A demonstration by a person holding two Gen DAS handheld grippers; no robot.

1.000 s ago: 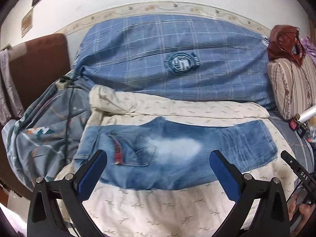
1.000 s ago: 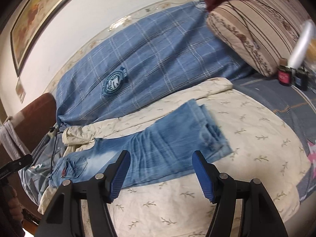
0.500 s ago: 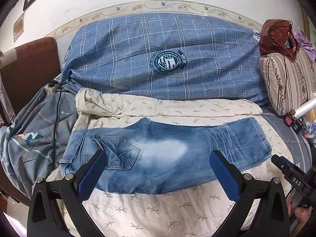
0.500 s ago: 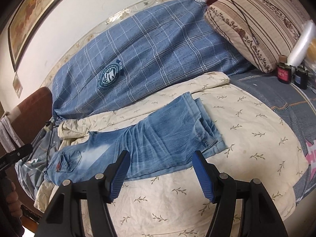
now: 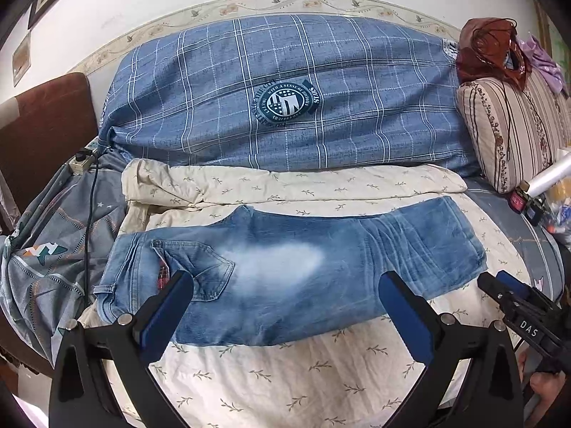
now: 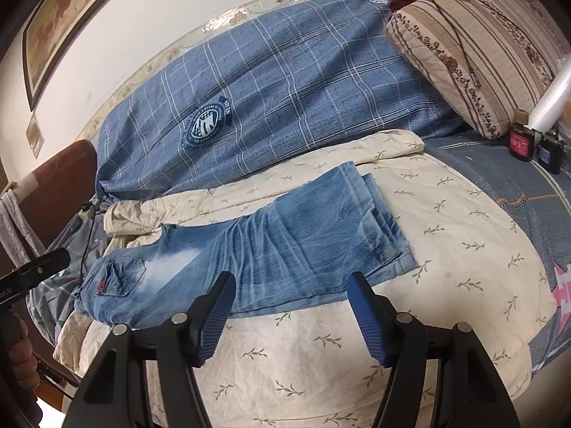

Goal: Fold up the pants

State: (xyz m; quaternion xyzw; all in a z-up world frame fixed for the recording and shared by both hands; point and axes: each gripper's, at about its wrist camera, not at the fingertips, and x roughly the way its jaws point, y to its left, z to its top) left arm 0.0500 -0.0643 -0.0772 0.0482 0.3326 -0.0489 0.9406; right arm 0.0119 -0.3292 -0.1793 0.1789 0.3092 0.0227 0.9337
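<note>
Jeans (image 5: 285,271) lengthwise across (waistband left)

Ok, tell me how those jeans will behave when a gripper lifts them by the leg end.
The jeans lie flat and creased on the cream quilt, so they will probably drape limply. The denim looks thick and layered, likely heavyish. The soft quilt may bunch underneath.

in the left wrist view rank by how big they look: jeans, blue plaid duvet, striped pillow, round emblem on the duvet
1. blue plaid duvet
2. jeans, nearer the camera, so close to it
3. striped pillow, partly cut off
4. round emblem
</note>
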